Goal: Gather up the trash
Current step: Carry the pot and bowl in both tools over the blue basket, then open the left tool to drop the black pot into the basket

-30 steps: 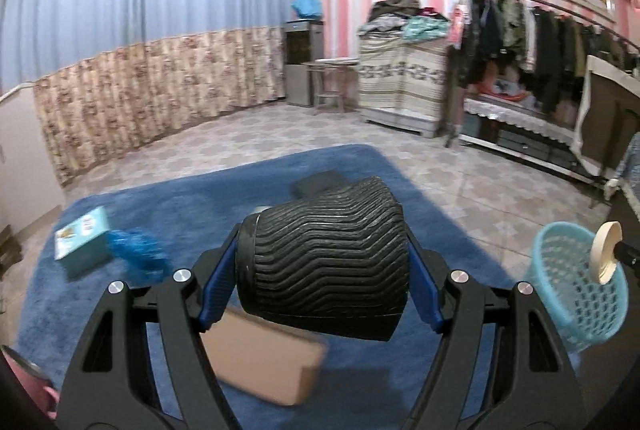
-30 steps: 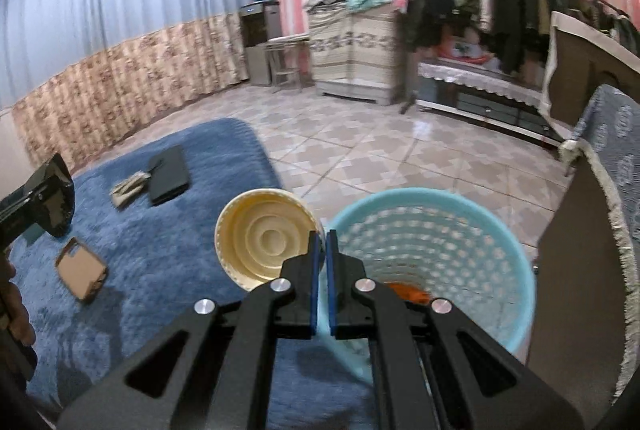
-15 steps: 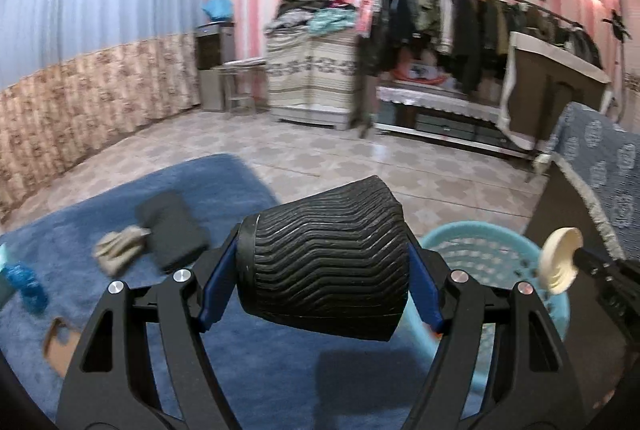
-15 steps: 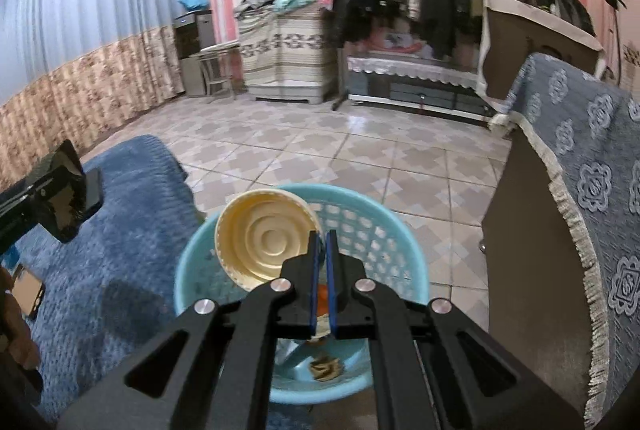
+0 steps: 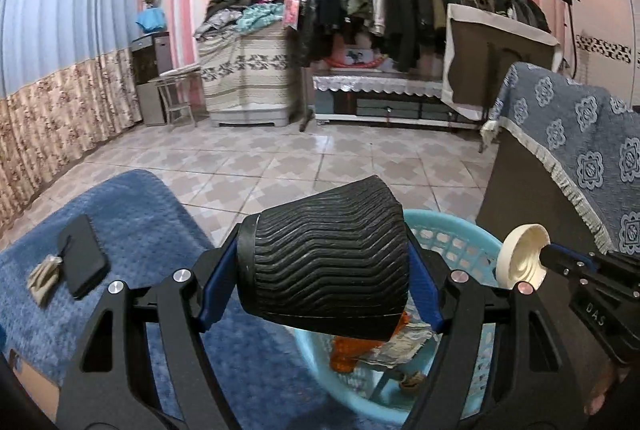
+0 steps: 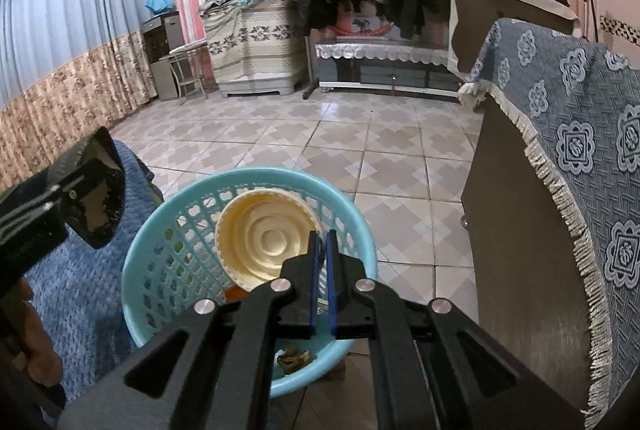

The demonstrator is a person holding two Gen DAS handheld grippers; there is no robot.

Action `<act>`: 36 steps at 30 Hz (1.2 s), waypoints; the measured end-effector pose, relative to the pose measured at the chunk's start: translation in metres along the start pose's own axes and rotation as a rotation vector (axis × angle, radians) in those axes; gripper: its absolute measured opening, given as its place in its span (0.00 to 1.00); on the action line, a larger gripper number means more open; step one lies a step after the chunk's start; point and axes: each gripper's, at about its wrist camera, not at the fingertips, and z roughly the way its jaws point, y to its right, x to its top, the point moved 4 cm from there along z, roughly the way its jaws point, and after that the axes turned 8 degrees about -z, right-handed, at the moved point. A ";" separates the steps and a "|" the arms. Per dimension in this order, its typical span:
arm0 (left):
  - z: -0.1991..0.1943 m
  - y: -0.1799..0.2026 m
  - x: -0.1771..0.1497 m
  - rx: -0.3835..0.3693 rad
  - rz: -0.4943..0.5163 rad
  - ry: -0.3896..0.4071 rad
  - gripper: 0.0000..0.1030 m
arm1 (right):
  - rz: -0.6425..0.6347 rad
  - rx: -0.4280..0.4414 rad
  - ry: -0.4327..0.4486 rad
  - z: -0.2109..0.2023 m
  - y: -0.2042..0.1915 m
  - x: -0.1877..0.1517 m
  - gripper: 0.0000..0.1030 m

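Observation:
My left gripper is shut on a black ribbed cup lying sideways between its blue pads, held over the near rim of the light blue trash basket. My right gripper is shut on the edge of a cream round lid, held over the same basket. The lid and right gripper also show at the right of the left wrist view. Orange and paper scraps lie in the basket. The left gripper with the cup shows at the left of the right wrist view.
A blue rug lies left of the basket, with a black phone, a crumpled beige scrap and a brown cardboard piece on it. A dark cabinet under a blue patterned cloth stands right of the basket. Tiled floor lies beyond.
Both grippers swung right from the rug toward the basket. The cup is now over its near rim and the lid is over its opening. Both grips stayed shut.

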 end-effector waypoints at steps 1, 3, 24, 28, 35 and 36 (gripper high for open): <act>0.002 0.002 -0.001 -0.003 0.003 -0.005 0.70 | -0.001 -0.001 -0.001 0.001 0.001 -0.001 0.04; 0.006 0.006 -0.002 -0.012 0.009 -0.014 0.70 | 0.002 -0.002 -0.002 0.002 0.002 -0.001 0.04; 0.012 -0.027 0.007 0.031 -0.013 -0.024 0.92 | 0.013 -0.004 -0.031 0.011 -0.007 -0.011 0.04; 0.003 -0.043 0.012 0.057 -0.027 -0.004 0.94 | 0.012 0.002 -0.042 0.017 -0.011 -0.012 0.04; -0.013 -0.061 0.015 0.100 -0.023 0.030 0.95 | 0.029 0.012 -0.043 0.033 -0.020 -0.007 0.04; -0.015 -0.065 0.015 0.100 -0.027 0.031 0.95 | 0.031 0.019 -0.043 0.035 -0.022 -0.006 0.04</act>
